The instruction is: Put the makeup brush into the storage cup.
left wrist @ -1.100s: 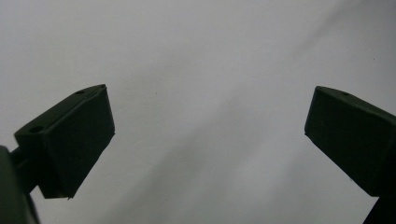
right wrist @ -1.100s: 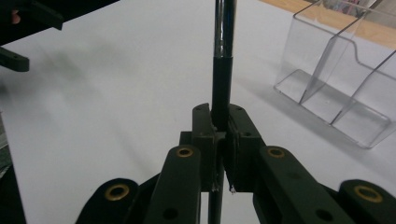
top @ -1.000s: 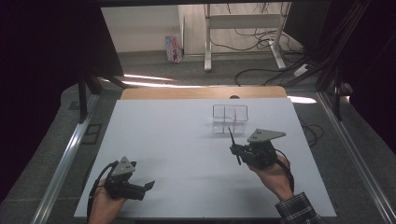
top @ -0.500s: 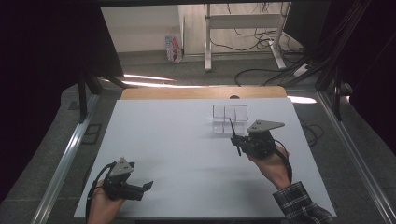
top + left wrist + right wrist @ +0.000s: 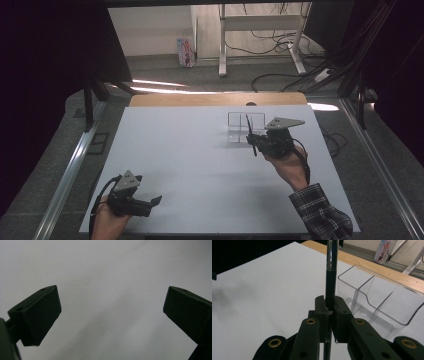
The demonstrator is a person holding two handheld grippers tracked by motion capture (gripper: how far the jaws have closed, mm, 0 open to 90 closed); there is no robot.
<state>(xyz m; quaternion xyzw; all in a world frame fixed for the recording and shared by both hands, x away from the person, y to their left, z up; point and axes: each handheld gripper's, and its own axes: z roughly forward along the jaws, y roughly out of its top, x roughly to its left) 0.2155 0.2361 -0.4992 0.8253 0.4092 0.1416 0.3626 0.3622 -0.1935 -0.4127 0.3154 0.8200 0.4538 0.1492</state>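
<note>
At the near edge of the white tabletop (image 5: 200,165), low on the left of the high view, the person's left hand holds the left claw (image 5: 152,201) low over the sheet, its tips aimed toward the middle of the tabletop. The left gripper view looks along its two black jaws, which stand wide apart with bare white surface between them and nothing in the gap

Farther in and to the right, a forearm in a plaid sleeve (image 5: 320,212) reaches up the tabletop to the right claw (image 5: 251,138), which carries a grey three-cornered plate on top. This claw is clamped on a slim black pen (image 5: 250,134). In the right gripper view the jaws are pressed together on the pen (image 5: 330,285) at its dark lower barrel; the pen stands close to upright, with a shiny metal section higher up that runs out of the top of the frame, and a short end showing below the jaws

Just beyond the pen, on the tabletop, stands a clear plastic holder (image 5: 239,129) with an inner wall that splits it into compartments. In the right gripper view the holder (image 5: 382,302) sits just to the right of the pen, close beside it, and its compartments look empty. The pen is outside the holder, held above the sheet near its front wall

Past the white sheet runs a strip of bare wood (image 5: 215,99), then the grey floor (image 5: 200,75) with loose cables (image 5: 280,75) and white frame legs (image 5: 222,45)
</note>
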